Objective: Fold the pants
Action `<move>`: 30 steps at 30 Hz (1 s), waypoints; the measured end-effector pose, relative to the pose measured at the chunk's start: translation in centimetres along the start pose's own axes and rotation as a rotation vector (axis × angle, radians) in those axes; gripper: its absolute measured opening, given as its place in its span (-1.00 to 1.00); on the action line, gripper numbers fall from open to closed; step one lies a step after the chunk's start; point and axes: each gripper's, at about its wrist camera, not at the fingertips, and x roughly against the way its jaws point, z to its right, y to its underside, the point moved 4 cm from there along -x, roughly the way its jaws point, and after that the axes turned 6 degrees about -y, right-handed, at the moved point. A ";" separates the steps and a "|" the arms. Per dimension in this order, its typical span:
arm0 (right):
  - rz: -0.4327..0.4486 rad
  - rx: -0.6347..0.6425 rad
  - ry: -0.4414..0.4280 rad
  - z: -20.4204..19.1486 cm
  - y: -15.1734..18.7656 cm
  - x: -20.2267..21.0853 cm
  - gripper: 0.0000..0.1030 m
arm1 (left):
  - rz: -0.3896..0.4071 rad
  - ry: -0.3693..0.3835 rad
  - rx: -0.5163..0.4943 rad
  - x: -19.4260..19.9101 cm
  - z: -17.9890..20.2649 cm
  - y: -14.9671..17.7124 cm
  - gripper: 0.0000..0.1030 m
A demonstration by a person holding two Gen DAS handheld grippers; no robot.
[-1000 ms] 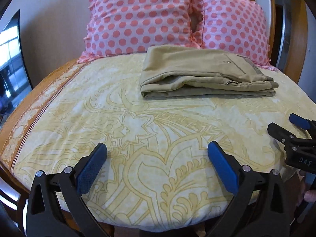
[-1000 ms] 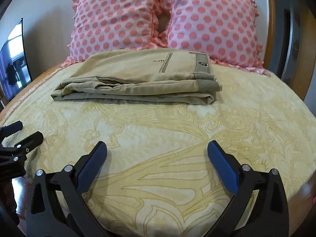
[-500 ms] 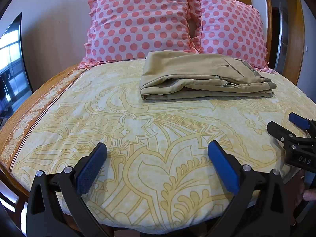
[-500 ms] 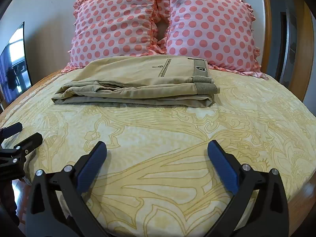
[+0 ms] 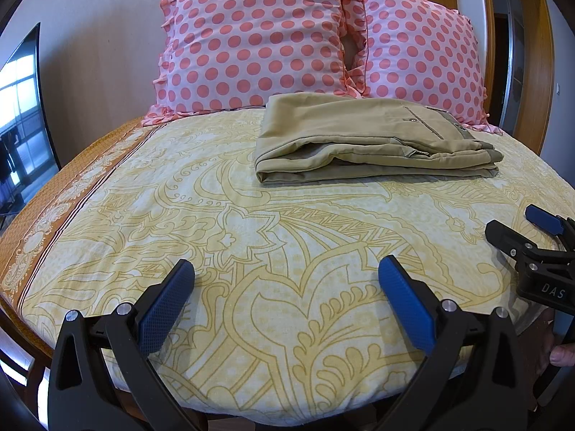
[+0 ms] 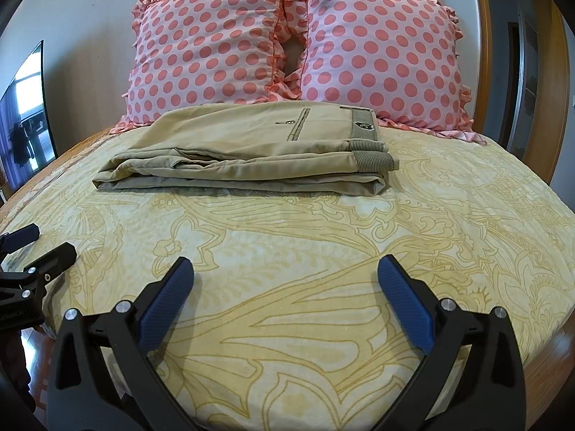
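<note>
Folded khaki cotton pants [image 6: 248, 151] look finished — both grippers' fingers spread, empty; leave the stack undisturbed — withdraw low.

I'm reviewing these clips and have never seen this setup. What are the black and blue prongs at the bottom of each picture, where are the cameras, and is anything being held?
No robot here: a person carries a hand-held gripper in each hand, and each one has a fisheye camera looking forward along its two blue-padded fingers. One picture is from the left hand-held gripper, the other from the right hand-held gripper; each also shows up at the edge of the other's view. Both stand wide open and hold nothing. They hover near the front edge of a bed with a yellow patterned bedspread. Farther back lie the khaki pants, already folded into a neat stack, in front of two pink polka-dot pillows.
</note>
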 end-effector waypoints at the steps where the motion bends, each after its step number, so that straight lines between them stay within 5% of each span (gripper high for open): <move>1: 0.000 0.000 0.000 0.0 0.0 0.0 0.96 | 0.000 0.000 0.000 0.0 0.0 0.0 0.97; 30: 0.002 0.001 0.000 0.0 0.0 -0.1 0.96 | -0.009 -0.001 -0.001 0.0 0.1 0.0 0.97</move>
